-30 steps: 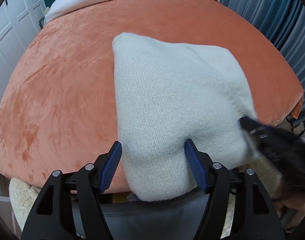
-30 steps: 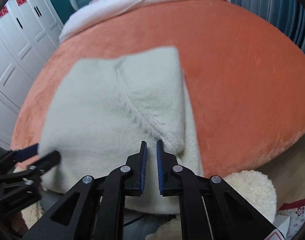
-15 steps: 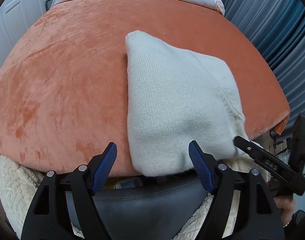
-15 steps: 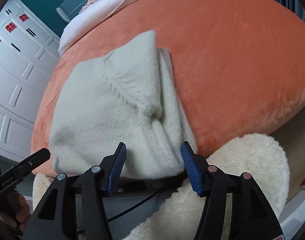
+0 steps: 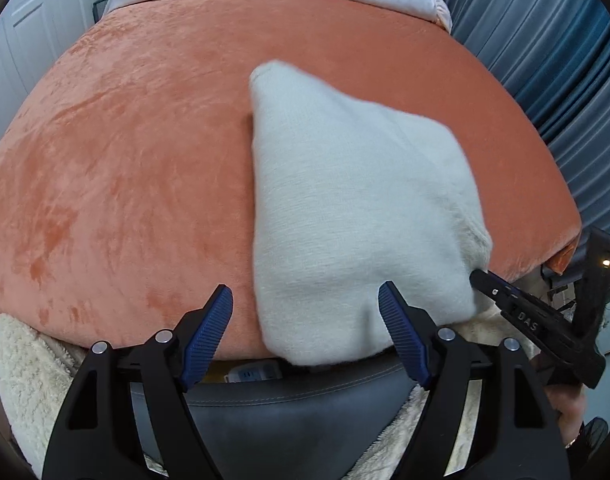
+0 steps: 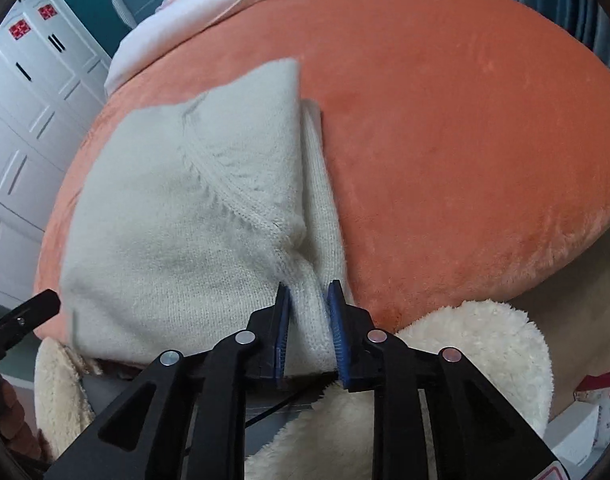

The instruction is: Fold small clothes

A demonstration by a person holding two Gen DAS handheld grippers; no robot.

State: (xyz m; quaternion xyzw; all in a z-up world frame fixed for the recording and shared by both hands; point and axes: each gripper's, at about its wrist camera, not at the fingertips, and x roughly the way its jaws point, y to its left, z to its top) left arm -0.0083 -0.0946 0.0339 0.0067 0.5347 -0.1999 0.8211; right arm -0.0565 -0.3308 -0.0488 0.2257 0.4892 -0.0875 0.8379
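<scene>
Two grippers work the cream knit garment lying part-folded at the near edge of the orange bed: the right gripper, its jaws just closing, pinches the right near corner, while the left gripper stands spread around the other corner, gripping nothing. Next, I judge, the left must close on its corner so both can carry the near edge over for another fold.

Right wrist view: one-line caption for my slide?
Right gripper closing on the near edge of a folded cream knit garment on an orange blanket.

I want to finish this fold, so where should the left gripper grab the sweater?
Grip the sweater's near left corner, hanging off the bed edge, coming from the near side. The open left gripper already straddles it, and the right gripper pinches the other corner.
</scene>
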